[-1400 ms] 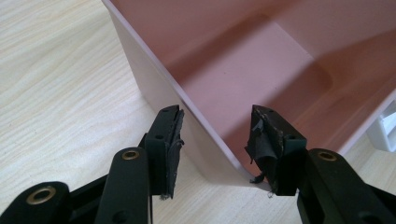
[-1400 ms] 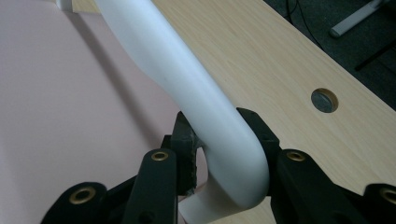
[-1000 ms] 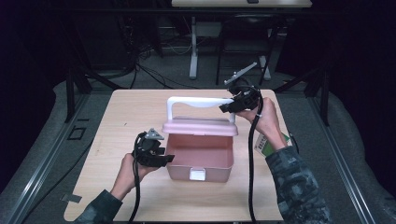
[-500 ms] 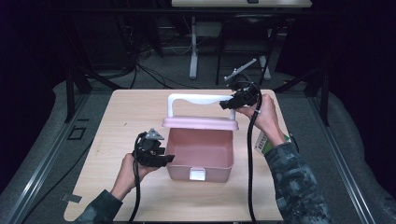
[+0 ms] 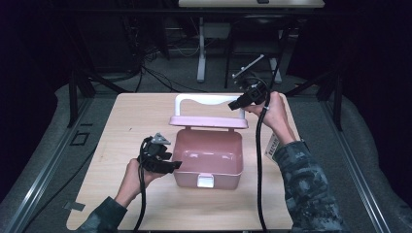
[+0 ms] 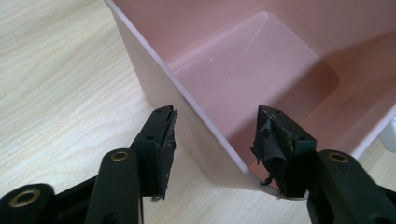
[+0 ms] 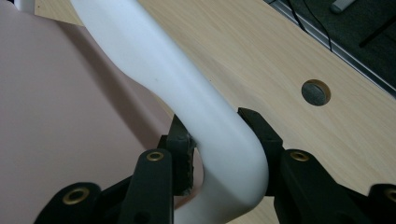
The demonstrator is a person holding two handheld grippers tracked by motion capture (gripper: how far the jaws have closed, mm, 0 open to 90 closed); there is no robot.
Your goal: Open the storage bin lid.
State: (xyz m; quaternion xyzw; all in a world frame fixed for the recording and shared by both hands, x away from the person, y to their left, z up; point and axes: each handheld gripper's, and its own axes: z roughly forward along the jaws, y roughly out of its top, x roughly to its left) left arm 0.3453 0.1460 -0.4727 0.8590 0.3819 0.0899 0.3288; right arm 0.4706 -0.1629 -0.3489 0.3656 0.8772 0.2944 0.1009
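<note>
While my right gripper clamps the white handle, lid raised, my left gripper has just been opening, freeing the box wall mid-table; release underway.

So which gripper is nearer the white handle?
Right. The right gripper is clamped on the handle; the left gripper straddles the box wall at the near corner.
</note>
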